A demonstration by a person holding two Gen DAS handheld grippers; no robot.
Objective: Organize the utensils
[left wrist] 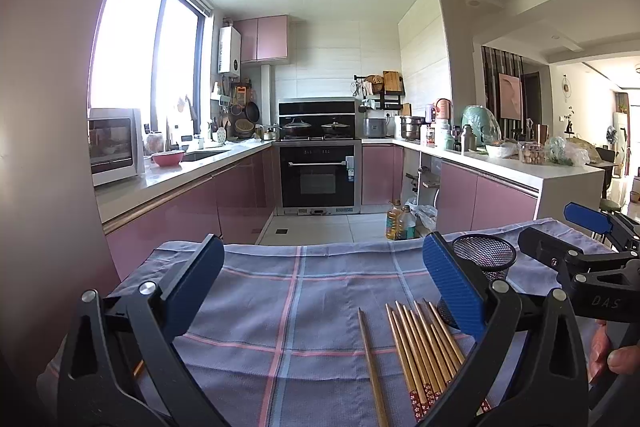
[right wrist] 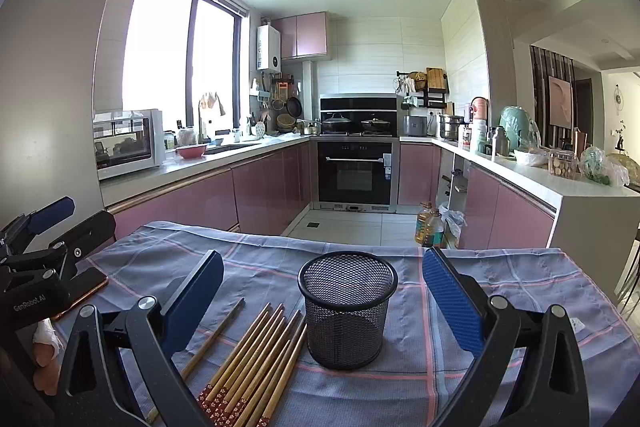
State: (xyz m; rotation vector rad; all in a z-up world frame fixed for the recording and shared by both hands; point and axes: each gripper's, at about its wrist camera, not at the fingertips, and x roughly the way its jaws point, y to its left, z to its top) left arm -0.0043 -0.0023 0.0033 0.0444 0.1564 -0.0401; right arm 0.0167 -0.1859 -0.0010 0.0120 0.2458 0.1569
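Note:
A bundle of wooden chopsticks [right wrist: 256,359] with red patterned ends lies on the checked cloth, just left of a black mesh cup [right wrist: 347,311] that stands upright and looks empty. One chopstick [right wrist: 212,339] lies apart to the left. My right gripper [right wrist: 324,299] is open, its fingers either side of the cup and above the cloth. My left gripper [left wrist: 320,287] is open and empty over bare cloth; the chopsticks [left wrist: 424,351] and the cup [left wrist: 486,259] lie near its right finger. Each gripper shows at the edge of the other's view.
The blue-grey checked cloth [right wrist: 500,291] covers the table. A phone [right wrist: 86,287] lies at the table's left edge. Beyond are pink kitchen cabinets [right wrist: 260,187], an oven [right wrist: 354,171] and oil bottles [right wrist: 428,227] on the floor.

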